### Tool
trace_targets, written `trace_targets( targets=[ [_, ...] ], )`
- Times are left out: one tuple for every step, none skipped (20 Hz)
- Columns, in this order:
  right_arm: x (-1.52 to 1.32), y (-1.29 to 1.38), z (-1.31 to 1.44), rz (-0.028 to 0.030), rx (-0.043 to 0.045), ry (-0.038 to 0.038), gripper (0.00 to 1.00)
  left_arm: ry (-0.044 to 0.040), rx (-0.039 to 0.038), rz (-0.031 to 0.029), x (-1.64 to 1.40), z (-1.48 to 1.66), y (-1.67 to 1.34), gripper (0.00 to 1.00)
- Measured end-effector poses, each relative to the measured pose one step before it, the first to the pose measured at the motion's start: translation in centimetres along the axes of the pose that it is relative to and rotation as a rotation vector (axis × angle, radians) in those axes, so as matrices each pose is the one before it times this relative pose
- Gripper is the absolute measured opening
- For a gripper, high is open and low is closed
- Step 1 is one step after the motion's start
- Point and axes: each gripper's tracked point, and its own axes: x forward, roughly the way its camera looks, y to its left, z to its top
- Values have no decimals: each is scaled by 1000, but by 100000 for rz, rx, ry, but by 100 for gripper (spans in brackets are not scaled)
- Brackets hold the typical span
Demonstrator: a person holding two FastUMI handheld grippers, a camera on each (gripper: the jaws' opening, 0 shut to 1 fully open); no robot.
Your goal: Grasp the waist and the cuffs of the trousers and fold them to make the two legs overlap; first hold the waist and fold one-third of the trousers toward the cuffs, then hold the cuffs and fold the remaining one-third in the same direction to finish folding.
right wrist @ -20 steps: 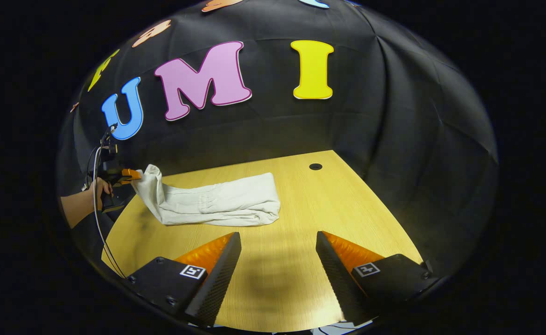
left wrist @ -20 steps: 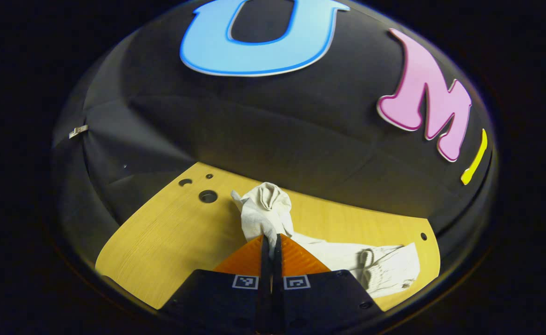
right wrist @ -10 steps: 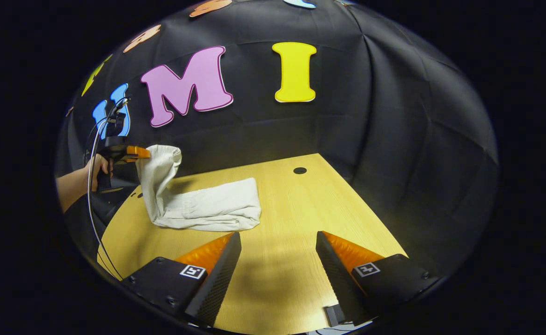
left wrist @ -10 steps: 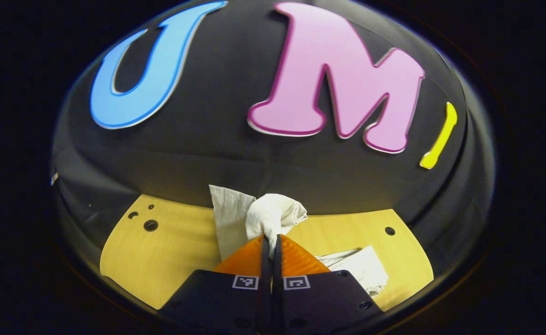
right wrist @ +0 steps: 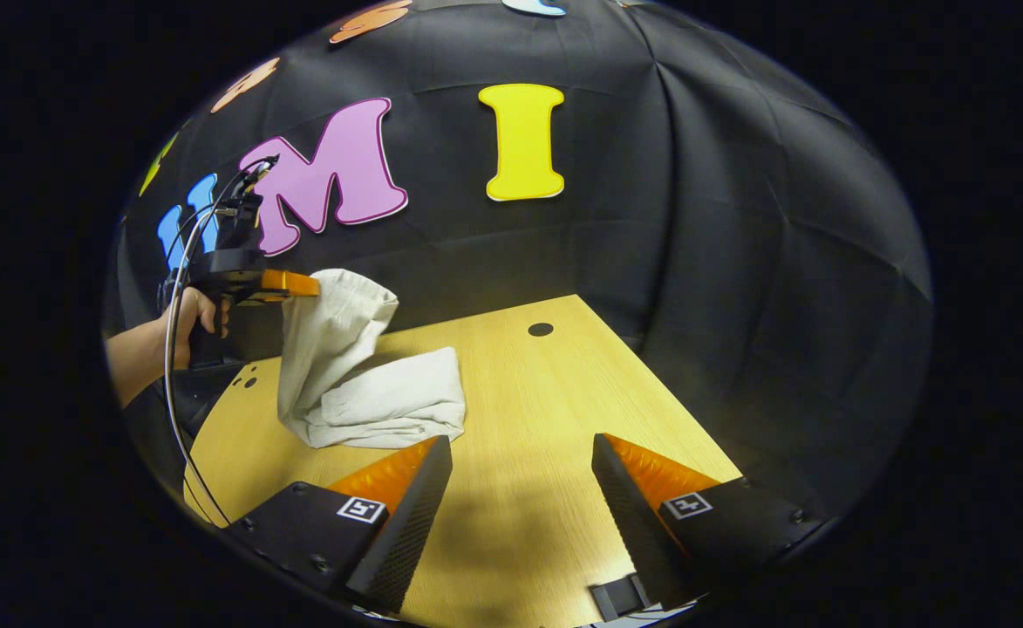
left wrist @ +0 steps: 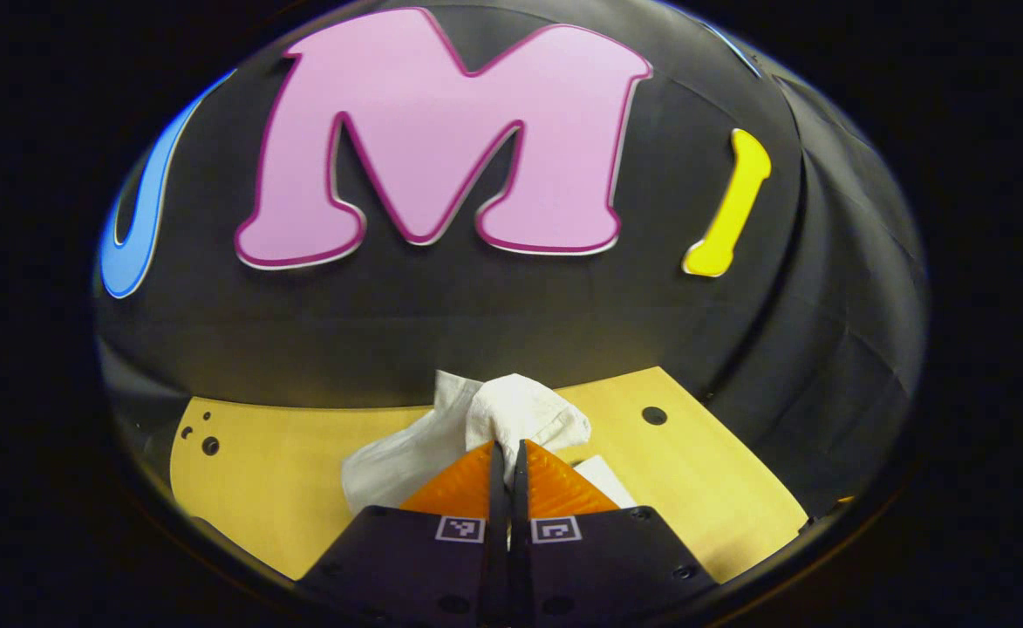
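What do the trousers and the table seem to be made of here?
Trousers: off-white woven cloth, probably cotton or linen, matte; they crease and drape limply from the left claw, which is shut on one end. Table: light wood-look surface with fine straight grain and a slight sheen; solid wood, veneer or laminate cannot be told. Round holes pierce it.

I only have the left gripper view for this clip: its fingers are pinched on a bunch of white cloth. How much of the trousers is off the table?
Observer: In the right gripper view, the left gripper lifts one end of the off-white cloth trousers; the rest lies folded on the light wooden table.
Operator: Is the right gripper helping?
Observer: No, the right gripper is open above bare table, nearer than the trousers.
Operator: Who holds the left one?
Observer: A person's hand grips its handle.
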Motion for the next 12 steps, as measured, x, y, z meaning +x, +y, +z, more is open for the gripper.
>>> trace_targets(
  targets=[
    [-18, -89, 54, -303, 96, 19, 99, 454, -268, -1495, 412, -404, -1393, 5],
    [-13, -40, -86, -233, 254, 135, 99, 814, -547, -1533, 384, -504, -1435, 5],
    [5, -107, 39, -271, 350, -47, 99, 607, -801, -1254, 396, -455, -1132, 5],
    [-94, -124, -44, -288, 317, -155, 99, 701, -1075, -1293, 216, -551, -1032, 5],
    [-31, -64, 45, -341, 216, -203, 99, 682, -1578, -1456, 129, -594, -958, 5],
    [-36, -95, -57, -462, 233, -137, 99, 984, -1653, -1329, 372, -724, -925, 5],
    [33, 1, 10, -142, 209, 2, 99, 896, -1115, -865, 287, -694, -752, 5],
    [-41, -28, -71, -240, 256, 95, 99, 917, -452, -277, 461, -751, -626, 5],
    [-36, 59, -17, 57, 88, 251, 99, 973, 336, 174, 283, -688, -423, 5],
    [-21, -28, -32, 72, 1, 213, 99, 1320, 585, 438, 466, -933, -377, 5],
    [12, 55, -7, 207, -105, 242, 99, 1759, 410, 22, 274, -831, -356, 5],
    [30, 35, 12, 413, -109, 214, 99, 1879, 186, -84, 467, -900, -383, 6]
  ],
)
